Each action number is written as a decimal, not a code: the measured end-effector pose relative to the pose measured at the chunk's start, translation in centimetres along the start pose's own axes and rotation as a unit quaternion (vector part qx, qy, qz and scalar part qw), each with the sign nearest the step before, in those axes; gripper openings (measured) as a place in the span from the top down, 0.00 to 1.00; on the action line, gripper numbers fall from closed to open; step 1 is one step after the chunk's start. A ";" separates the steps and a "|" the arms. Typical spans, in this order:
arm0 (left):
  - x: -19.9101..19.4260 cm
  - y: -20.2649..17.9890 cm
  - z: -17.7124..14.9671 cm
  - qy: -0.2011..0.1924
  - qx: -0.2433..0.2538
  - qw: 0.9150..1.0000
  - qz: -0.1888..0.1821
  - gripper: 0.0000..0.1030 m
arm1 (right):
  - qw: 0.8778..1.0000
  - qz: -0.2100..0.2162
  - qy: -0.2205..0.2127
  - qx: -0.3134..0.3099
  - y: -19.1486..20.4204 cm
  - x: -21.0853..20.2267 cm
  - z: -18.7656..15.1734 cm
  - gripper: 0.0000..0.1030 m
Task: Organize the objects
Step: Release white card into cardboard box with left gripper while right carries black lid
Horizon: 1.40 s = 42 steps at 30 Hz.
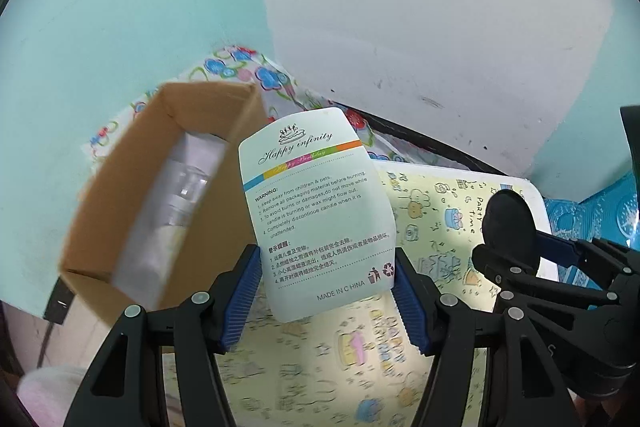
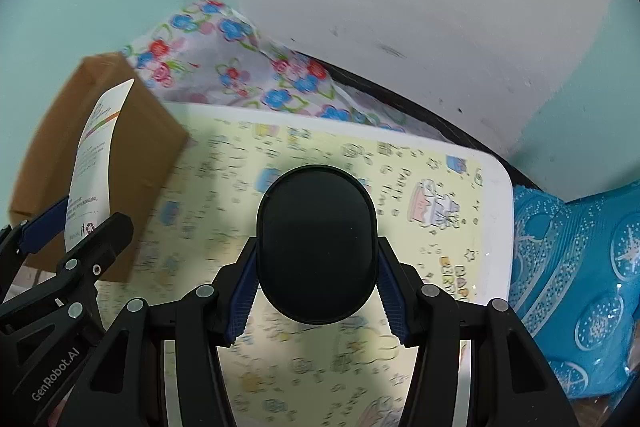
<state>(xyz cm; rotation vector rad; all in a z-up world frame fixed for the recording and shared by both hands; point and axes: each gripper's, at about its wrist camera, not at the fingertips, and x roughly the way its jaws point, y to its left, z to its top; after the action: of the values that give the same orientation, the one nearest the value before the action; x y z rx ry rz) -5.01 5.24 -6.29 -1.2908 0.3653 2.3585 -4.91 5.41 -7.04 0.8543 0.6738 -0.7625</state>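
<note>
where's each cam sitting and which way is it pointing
Left wrist: on the left gripper, facing along its fingers at the candle card it grips; right gripper beside.
Right wrist: on the right gripper, facing the black oval case it grips.
Shared: cardboard box, patterned table, wall corner.

The clear plastic items inside the open brown cardboard box are smeared by blur, so what they are cannot be told. The cartoon print on the yellow birthday-patterned worktop is blurred near both cameras. The white candle card hides part of the box in the right wrist view, and its small text there is unreadable.
</note>
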 end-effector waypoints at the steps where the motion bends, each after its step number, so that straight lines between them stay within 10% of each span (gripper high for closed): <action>1: -0.2 0.5 0.2 -0.001 0.000 1.000 0.000 0.37 | 1.000 0.004 -0.003 0.001 0.6 -0.5 0.0 0.45; 19: -4.7 11.9 -2.2 -0.008 -0.056 0.998 0.020 0.36 | 0.998 0.025 -0.037 -0.047 11.8 -3.5 1.9 0.45; 42: 4.2 15.2 -0.1 0.094 -0.053 0.994 0.006 0.20 | 0.999 -0.024 -0.017 -0.039 15.2 0.9 5.8 0.45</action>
<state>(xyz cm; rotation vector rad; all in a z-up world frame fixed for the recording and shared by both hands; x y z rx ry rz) -14.28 -7.10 -9.54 -1.5708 0.3095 2.2999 9.08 6.81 1.20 0.7556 0.6924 -0.7875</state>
